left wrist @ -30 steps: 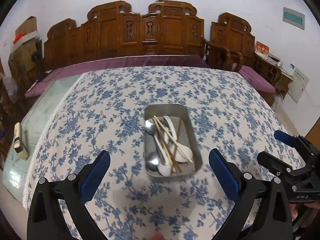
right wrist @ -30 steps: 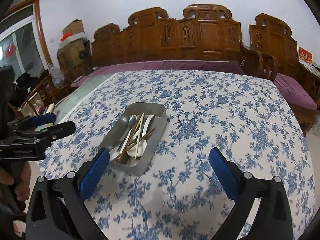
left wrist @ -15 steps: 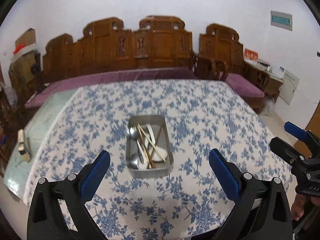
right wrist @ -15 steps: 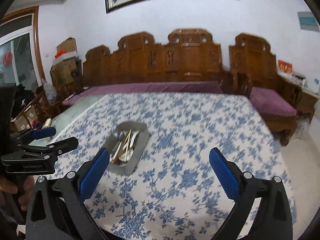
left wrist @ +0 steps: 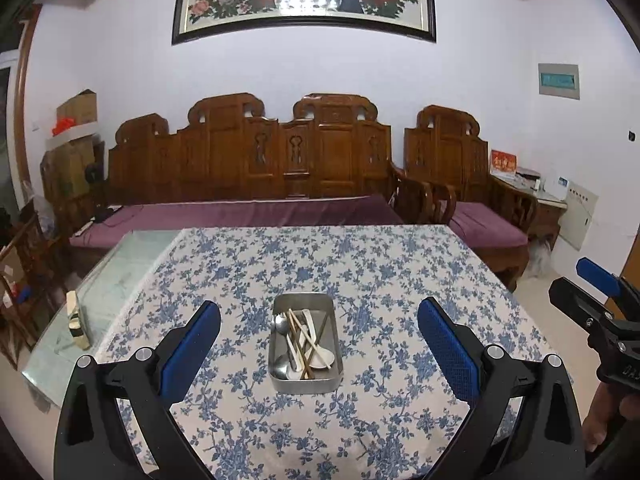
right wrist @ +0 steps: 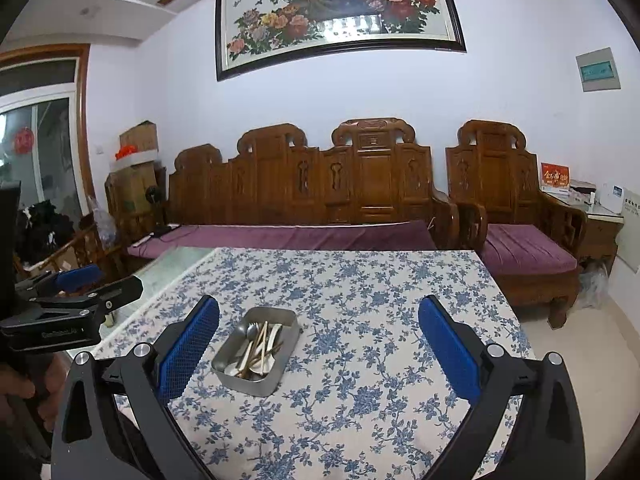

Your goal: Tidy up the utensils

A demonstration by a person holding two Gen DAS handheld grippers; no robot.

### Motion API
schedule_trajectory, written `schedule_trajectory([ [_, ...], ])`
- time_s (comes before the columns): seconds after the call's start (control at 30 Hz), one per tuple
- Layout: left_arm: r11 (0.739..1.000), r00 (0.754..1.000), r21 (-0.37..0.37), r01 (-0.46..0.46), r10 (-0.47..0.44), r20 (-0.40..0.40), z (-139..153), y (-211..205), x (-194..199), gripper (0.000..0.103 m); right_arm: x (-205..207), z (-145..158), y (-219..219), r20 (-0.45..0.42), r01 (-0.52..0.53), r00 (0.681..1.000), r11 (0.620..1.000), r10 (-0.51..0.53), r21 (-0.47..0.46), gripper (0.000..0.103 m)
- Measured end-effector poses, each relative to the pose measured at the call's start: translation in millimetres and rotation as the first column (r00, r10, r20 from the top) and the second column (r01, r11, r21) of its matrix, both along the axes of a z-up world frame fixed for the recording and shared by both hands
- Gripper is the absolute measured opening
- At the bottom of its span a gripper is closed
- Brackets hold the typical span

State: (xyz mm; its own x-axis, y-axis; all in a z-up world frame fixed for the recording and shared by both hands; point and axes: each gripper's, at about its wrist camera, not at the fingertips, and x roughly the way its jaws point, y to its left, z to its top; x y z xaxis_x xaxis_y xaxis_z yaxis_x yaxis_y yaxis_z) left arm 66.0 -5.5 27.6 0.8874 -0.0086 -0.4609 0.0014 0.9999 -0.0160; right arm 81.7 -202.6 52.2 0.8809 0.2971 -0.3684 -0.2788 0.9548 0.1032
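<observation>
Both my tongs have pulled back and up over the last second. The left gripper and right gripper stand with fingers wide apart, holding nothing. Ahead of them, now well beyond the fingertips, the metal tray holds the spoons and chopsticks in a crossed heap. I judge the sorting is finished or paused, with the tablecloth stretching beyond.

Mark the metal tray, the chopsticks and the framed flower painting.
metal tray (left wrist: 306,385), left wrist view, near wall.
chopsticks (left wrist: 307,336), left wrist view, mid-shaft of a pale stick.
framed flower painting (right wrist: 320,4), right wrist view, middle of the picture.
</observation>
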Motion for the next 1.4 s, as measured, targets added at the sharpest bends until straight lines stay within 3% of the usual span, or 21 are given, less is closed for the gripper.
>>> schedule_trajectory([
  [1.4,1.0,1.0,0.012,0.002,-0.002,0.027,4,-5,-15,0.095,-9,8,0,0.008,0.004,1.0,1.0,-0.004,-0.002,0.1],
])
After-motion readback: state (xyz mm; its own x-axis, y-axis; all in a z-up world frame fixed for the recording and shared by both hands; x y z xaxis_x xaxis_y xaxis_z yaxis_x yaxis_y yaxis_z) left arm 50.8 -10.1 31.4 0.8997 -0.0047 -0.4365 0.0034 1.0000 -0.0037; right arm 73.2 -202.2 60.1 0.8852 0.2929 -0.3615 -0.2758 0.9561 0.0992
